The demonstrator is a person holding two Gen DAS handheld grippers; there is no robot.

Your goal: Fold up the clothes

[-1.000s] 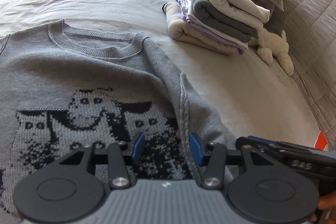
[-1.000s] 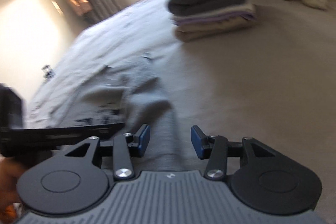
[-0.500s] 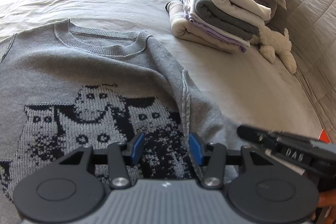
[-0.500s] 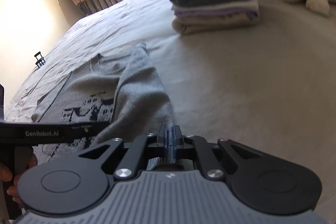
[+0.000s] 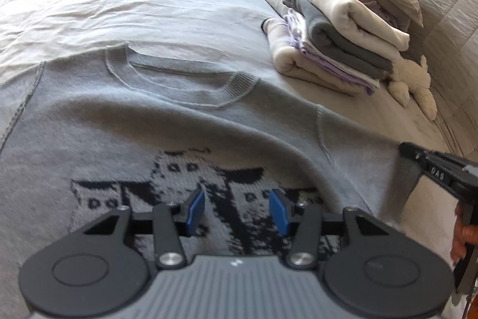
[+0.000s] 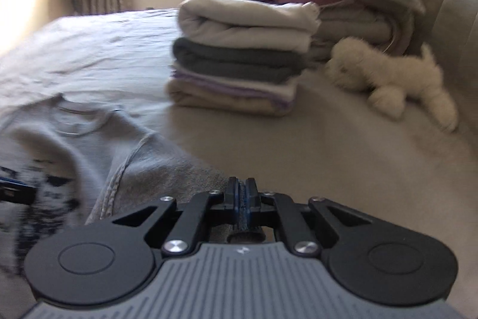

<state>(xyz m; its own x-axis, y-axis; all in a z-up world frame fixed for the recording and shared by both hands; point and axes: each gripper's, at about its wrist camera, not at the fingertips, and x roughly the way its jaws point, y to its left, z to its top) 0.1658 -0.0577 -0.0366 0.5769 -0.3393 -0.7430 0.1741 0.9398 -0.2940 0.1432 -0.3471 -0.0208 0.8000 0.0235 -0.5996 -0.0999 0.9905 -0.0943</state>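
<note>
Bed, sweater edge beside open sheet

Grey sweater, black knitted motif

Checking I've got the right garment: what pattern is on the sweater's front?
Grey sweater with a dark knitted cat-like motif; clearest in the left wrist view.

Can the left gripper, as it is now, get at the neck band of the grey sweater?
Probably yes. The left gripper is open and empty, the neck band lies flat ahead of it on the grey sweater, and nothing lies between them.
</note>
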